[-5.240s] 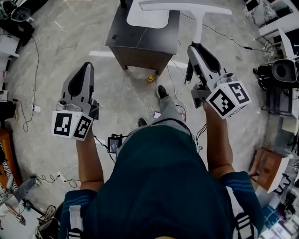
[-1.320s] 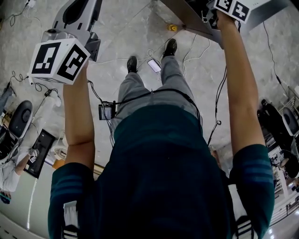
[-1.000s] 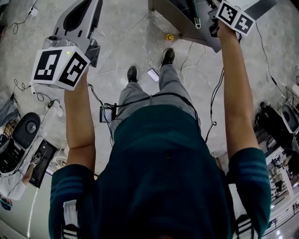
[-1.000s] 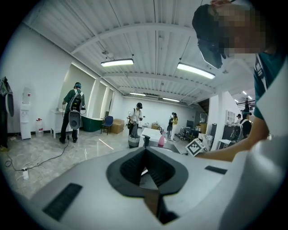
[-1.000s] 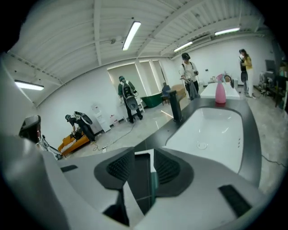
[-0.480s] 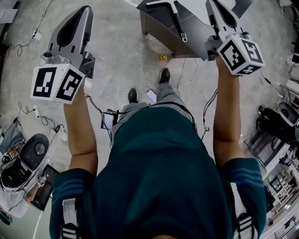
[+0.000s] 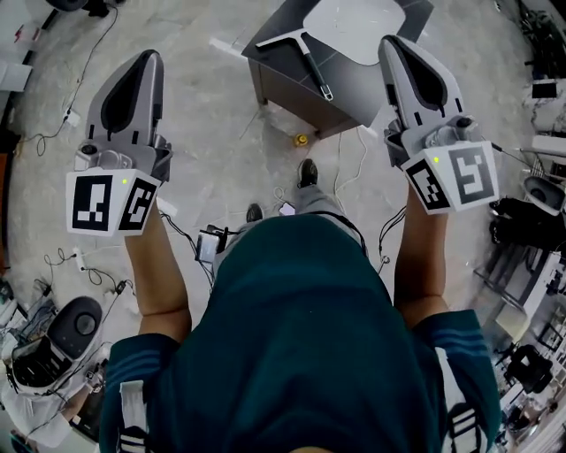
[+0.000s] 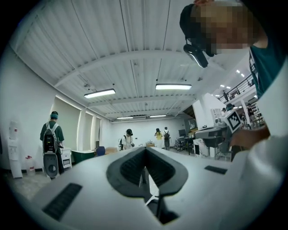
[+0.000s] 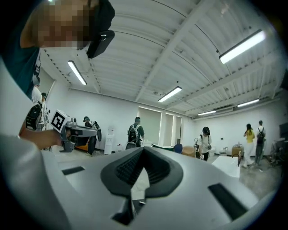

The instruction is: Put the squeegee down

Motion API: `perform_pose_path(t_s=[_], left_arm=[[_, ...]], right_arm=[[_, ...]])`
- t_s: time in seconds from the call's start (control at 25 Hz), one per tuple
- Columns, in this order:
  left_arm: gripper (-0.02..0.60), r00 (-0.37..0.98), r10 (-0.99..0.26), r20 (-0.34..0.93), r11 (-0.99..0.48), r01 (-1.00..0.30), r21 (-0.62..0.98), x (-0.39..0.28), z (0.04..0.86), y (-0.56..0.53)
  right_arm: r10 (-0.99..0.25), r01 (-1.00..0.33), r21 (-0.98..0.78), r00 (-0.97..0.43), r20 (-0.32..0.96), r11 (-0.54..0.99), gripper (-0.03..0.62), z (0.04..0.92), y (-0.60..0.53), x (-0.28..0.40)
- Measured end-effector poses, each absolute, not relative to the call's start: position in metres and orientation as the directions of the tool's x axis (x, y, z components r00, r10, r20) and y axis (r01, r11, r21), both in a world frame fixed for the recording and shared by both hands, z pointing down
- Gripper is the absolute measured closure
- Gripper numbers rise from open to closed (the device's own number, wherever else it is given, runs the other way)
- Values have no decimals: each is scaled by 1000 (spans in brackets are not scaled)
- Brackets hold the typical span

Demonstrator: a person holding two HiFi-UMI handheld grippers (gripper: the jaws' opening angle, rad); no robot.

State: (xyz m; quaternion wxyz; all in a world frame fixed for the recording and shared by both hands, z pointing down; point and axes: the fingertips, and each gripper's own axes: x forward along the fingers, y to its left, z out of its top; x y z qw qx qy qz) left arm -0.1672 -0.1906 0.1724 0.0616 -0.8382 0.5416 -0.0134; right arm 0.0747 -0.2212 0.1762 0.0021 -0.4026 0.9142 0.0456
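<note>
2 grippers up in front of me, both pointing away. The left gripper (image 7: 150, 55) is on the left over bare floor (image 7: 212, 115). Its own view shows the jaws closed together, tips meeting, nothing between them. The right gripper (image 7: 390, 41) is on the right, at the right edge of a dark table (image 7: 276, 87). Its jaws have just been closing and are now closed together, with nothing between them.

The squeegee (image 7: 310, 65) lies flat on the dark table top, far from me. Its blade is at the far left end and the handle runs toward the near right. It is well apart from the left gripper and apart from the right gripper, and no jaw touches it. 1 white panel (image 7: 358, 19) lies on the same table top, just right of the squeegee handle.

On the floor by the table's near side sits 1 small yellow object (image 7: 302, 140). My 2 shoes (image 7: 307, 171) are nearer, and cables (image 7: 349, 168) trail around them. The gripper views show several people (image 8: 51, 134) standing far off in the room.
</note>
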Motion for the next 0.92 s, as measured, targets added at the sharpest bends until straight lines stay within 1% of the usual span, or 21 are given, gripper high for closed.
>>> perform_pose_path(t_s=[0.36,0.92], left_arm=[[577,450,-892,-50,-441,-889,-127,-160,173,-167],[577,466,-882,-66,-458,-882,-114,-160,177,-144]], right_arm=[[-702,-702,70,-712,-32,709,592,169,-163,58],[-697,-696,78,-717,-25,714,592,171,-139,50]])
